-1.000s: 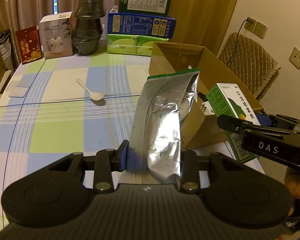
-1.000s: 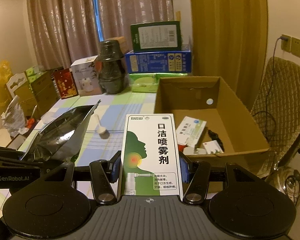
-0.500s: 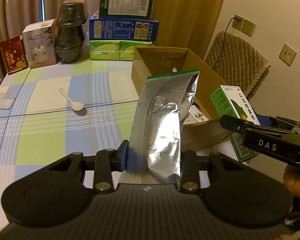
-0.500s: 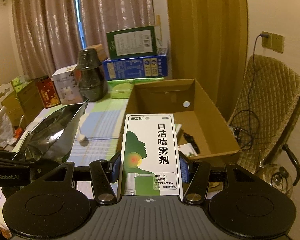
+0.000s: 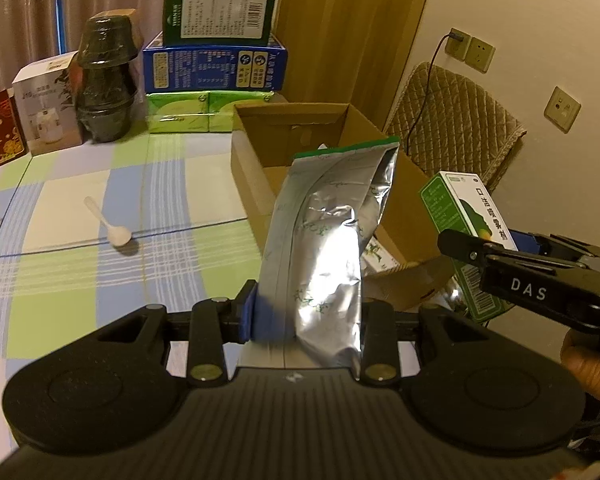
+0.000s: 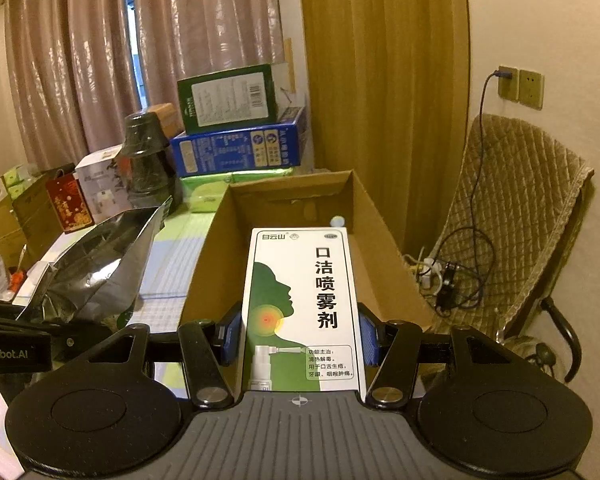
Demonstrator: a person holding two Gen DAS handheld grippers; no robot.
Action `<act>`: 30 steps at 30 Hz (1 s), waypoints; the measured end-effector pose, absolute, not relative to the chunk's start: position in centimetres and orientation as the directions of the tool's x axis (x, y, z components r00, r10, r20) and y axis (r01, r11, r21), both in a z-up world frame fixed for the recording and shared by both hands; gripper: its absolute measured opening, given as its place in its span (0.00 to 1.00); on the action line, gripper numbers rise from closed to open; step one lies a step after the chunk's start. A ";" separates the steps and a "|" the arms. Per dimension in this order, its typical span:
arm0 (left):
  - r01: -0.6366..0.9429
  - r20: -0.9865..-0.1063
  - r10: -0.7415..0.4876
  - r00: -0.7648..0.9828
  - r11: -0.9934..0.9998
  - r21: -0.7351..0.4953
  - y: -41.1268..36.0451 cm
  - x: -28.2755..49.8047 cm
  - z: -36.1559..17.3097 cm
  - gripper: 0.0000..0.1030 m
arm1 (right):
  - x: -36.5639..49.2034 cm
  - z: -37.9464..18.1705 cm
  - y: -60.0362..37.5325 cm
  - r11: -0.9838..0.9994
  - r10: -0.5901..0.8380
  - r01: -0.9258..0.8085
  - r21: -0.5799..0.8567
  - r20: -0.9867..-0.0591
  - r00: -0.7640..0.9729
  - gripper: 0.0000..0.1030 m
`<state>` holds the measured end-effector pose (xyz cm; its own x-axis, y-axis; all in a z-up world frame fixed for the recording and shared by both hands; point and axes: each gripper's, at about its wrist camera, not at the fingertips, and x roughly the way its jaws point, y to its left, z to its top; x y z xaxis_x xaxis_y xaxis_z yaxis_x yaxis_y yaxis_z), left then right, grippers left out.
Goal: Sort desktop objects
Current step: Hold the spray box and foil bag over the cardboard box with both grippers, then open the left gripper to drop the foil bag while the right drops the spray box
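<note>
- Far out to the left of the left jaws, a small white plastic spoon (image 5: 110, 226) lies flat on the checked green and blue tablecloth (image 5: 72, 276).
- Way past the jaws, at the back of the table, stands a dark wrapped stack of pots (image 5: 106, 80). Next to it is a blue box (image 5: 216, 68) with a green box (image 5: 220, 14) on top.
- The left gripper (image 5: 306, 316) has its jaws pressed on the bottom part of a shiny silver foil bag with a green top edge (image 5: 328, 240). The bag sticks up and away from the jaws.
- Just behind the foil bag, and partly hidden by it, is an open brown cardboard box (image 5: 300, 132). Some small packs lie inside it, to the right of the bag, but they are too hidden to name.
- To the right of the left jaws is the right gripper (image 6: 300, 336). Its jaws pinch the two long sides of a tall white and green carton with a face picture and black Chinese words (image 6: 302, 308).
- The carton points out from the right jaws, over the near edge of the open cardboard box (image 6: 288, 204). The box floor shows beyond the carton's far end.
- Far to the right of the right jaws is a chair with a quilted tan cover (image 6: 512, 216). A black cord (image 6: 480, 152) runs down across it from a wall plug.
</note>
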<state>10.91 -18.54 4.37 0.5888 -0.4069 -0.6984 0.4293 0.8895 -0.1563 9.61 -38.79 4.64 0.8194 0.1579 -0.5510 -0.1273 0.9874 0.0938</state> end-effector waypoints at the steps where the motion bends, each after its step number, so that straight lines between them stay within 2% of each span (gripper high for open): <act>1: 0.433 -0.697 -0.410 0.588 0.888 -0.157 -18.9 11.1 4.4 0.30 | 9.8 4.7 -39.0 0.988 0.156 -0.126 0.092 -0.549 0.821 0.51; 10: 0.452 -0.693 -0.426 0.582 0.878 -0.161 -21.8 12.9 4.5 0.30 | 12.3 4.9 -40.2 0.990 0.142 -0.125 0.068 -0.539 0.830 0.51; 27: 0.452 -0.699 -0.464 0.545 0.864 -0.221 -26.1 19.4 2.9 0.30 | 19.1 3.0 -41.6 0.993 0.111 -0.115 0.030 -0.581 0.806 0.52; 29: 0.452 -0.705 -0.462 0.538 0.864 -0.222 -26.6 20.2 2.6 0.31 | 19.7 2.7 -41.7 0.993 0.109 -0.112 0.031 -0.587 0.802 0.52; 30: 0.449 -0.706 -0.463 0.537 0.865 -0.226 -26.8 20.6 2.5 0.35 | 19.9 2.6 -41.7 0.993 0.108 -0.110 0.033 -0.589 0.800 0.52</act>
